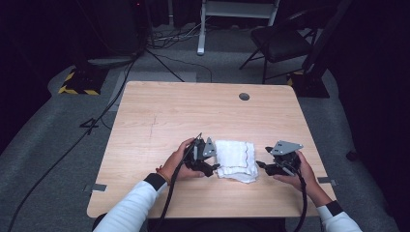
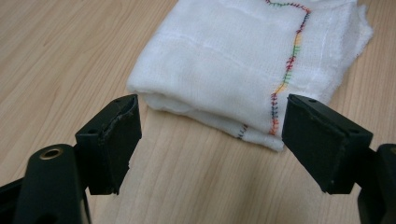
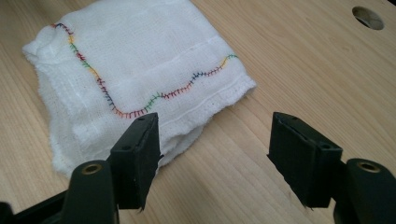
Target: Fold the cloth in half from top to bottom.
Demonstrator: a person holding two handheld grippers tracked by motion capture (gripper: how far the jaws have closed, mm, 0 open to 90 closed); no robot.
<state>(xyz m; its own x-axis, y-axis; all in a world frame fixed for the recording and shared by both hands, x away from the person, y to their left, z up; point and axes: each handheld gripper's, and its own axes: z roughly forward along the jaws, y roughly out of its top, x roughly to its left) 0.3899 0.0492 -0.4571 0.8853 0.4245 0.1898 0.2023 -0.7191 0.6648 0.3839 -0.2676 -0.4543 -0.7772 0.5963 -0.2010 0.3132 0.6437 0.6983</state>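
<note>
Between the two grippers, near the table's [image 1: 145,116] front edge, a folded white cloth [image 1: 236,159] lies flat, the left gripper [image 2: 210,135] and right gripper [image 3: 212,158] both spread wide and clamping nothing, probably flanking it because folding looks finished.

Looking down and forward from above the near edge of the table [image 1: 159,111], taking in its whole top and the floor beyond. Riding low along the left gripper [image 2: 208,140], facing the folded cloth [image 2: 233,60] from very close. Riding along the right gripper [image 3: 212,149], facing the same cloth from its opposite side, equally close. Sharing cloth and surrounding wood across all three.
</note>
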